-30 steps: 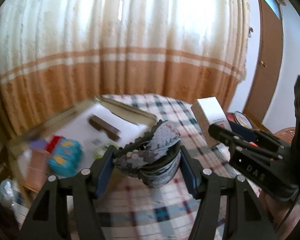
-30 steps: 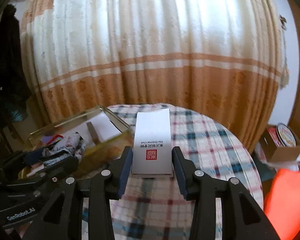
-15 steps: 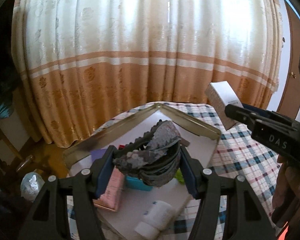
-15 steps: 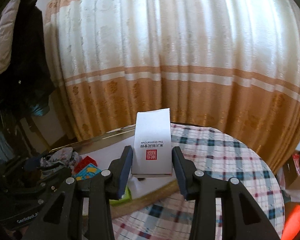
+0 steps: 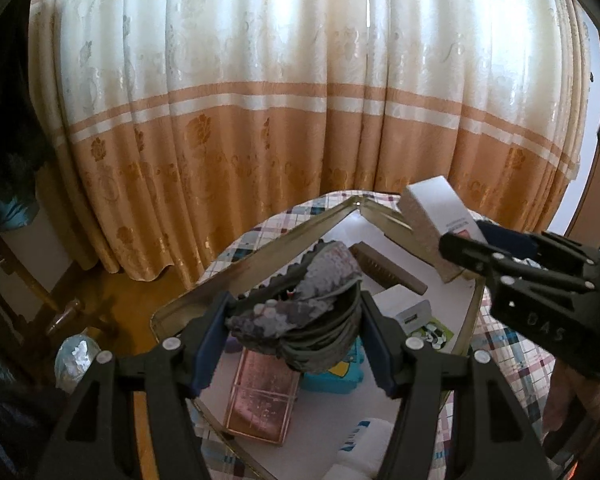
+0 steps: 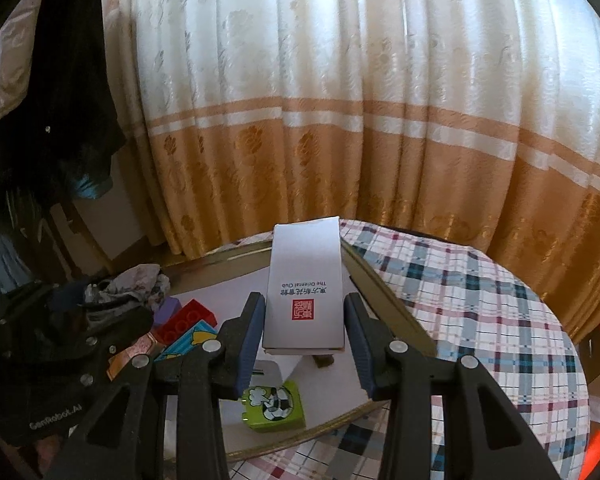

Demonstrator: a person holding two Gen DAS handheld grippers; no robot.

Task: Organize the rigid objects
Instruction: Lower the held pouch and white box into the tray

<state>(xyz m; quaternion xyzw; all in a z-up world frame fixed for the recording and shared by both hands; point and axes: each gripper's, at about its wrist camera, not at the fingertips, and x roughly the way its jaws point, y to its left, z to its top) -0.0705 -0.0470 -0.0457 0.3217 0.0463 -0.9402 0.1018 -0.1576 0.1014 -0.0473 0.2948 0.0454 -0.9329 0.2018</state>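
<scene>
Both your hands have swung across since a second ago: the tray [image 5: 260, 258] that sat off to the left of the left claw's view then now lies straight ahead of both claws, with the curtain [image 5: 300, 100] behind it.

Your left claw [image 5: 296, 320] is pinching a grey, scaly toy with a toothed edge [image 5: 312, 304], its blue pads [image 5: 374, 336] pressed against the toy's two sides. The toy hangs above the tray's near half, over a pink foil packet [image 5: 262, 400] and a teal box [image 5: 332, 376] lying on the tray's white floor.

Your right claw [image 6: 304, 332] is pinching a white carton with a red stamp [image 6: 306, 292], one pad [image 6: 250, 336] on each long side. The carton sticks out forward between them, above the tray's middle, short of its far rim [image 6: 228, 256]. In the left view the same carton [image 5: 432, 216] hangs over the tray's right rim.

Farther out on the tray you can see a green box with a football print [image 6: 274, 404] near the front rim, a red block [image 6: 188, 316] and a purple block [image 6: 168, 308] toward the left, and a brown bar [image 5: 384, 270] toward the far corner. The tray rests on a round table under a checked cloth [image 6: 480, 312].
</scene>
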